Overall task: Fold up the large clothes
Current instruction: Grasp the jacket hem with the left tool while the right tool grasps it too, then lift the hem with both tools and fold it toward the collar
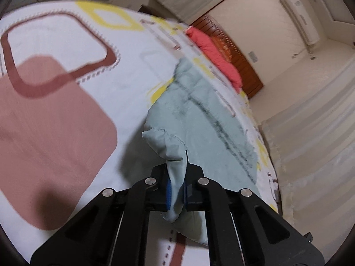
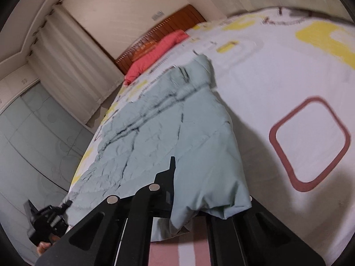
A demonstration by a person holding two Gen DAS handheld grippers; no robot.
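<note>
A large pale green garment [image 1: 199, 110] with dark line markings lies stretched along the bed. My left gripper [image 1: 176, 190] is shut on a bunched hem end of it, the cloth pinched between the blue pads. In the right wrist view the same garment [image 2: 166, 122] drapes over my right gripper [image 2: 177, 190], which is shut on its near edge; the cloth hides the right finger. The left gripper shows in the right wrist view [image 2: 48, 221] at the garment's other near corner.
The bed has a white sheet [image 1: 124, 71] with pink, maroon and yellow shapes. A coral pillow [image 1: 213, 51] lies by the wooden headboard [image 1: 235, 51]. Curtains [image 2: 73, 71] and a pale wardrobe [image 2: 33, 146] stand beside the bed.
</note>
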